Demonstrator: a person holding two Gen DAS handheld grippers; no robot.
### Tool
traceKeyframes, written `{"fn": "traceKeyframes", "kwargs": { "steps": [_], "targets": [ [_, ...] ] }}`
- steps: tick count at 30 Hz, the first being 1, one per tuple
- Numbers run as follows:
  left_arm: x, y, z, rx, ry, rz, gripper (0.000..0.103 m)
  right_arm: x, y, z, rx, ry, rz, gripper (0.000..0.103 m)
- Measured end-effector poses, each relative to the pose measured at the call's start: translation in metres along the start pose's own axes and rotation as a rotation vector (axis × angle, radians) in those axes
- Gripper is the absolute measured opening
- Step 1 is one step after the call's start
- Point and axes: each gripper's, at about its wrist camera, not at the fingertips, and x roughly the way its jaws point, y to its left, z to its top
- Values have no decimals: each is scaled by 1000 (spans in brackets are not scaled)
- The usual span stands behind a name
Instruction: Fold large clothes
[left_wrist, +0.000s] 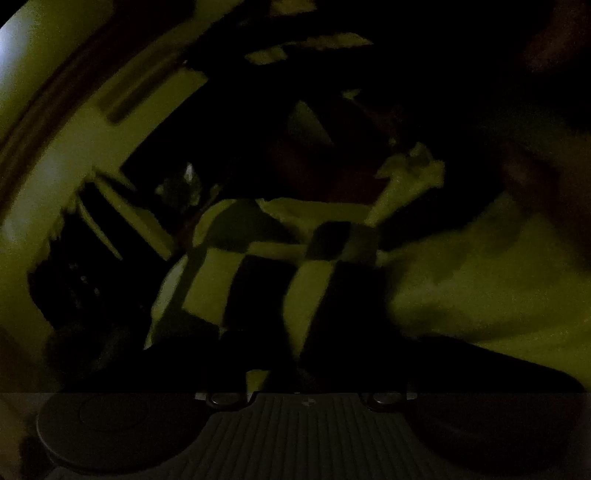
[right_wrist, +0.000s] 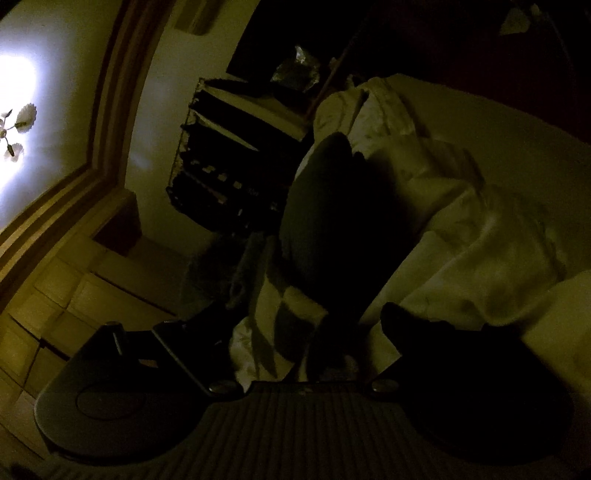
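A pale bed (right_wrist: 498, 155) spreads ahead and to the right of both tools. The dark garment (right_wrist: 325, 221) lies on it straight ahead of the right tool (right_wrist: 306, 354), whose fingers pinch its near edge. Whether the left tool (left_wrist: 258, 354) is spread is too dark to tell; a checkered cloth (left_wrist: 236, 280) lies ahead.

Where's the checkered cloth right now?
In the left wrist view the checkered cloth lies at center, straight ahead of the left gripper, with plain light bedding on its right. The picture is too dark to tell whether it is gripped.
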Motion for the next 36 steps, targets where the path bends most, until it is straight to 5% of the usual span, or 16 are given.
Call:
{"fn": "traceKeyframes", "kwargs": {
  "steps": [8, 13, 19, 23, 25, 26, 27, 36],
  "targets": [
    [-26, 75, -22, -569, -3, -171, 85, 1, 3, -1, -10, 18, 4, 95],
    [-35, 77, -31, -593, -19, -177, 81, 8, 14, 0, -23, 93, 23, 96],
    [-46, 72, -38, -606, -28, -182, 81, 44, 26, 4, 103, 256, 40, 96],
    [-50, 77, -38, -607, -34, -185, 80, 71, 38, 2, 64, 323, -25, 82],
    [-47, 78, -36, -607, -34, -186, 80, 79, 47, -3, -7, 331, -86, 61],
    [-45, 79, -38, -617, -27, -194, 80, 82, 50, -5, -36, 329, -138, 38],
    [-46, 82, -40, -637, -28, -198, 80, 85, 53, -6, -54, 335, -175, 34],
    [-101, 162, -73, -895, -104, -155, 78, 89, 141, -33, -284, 353, -145, 24]
  ]
}}
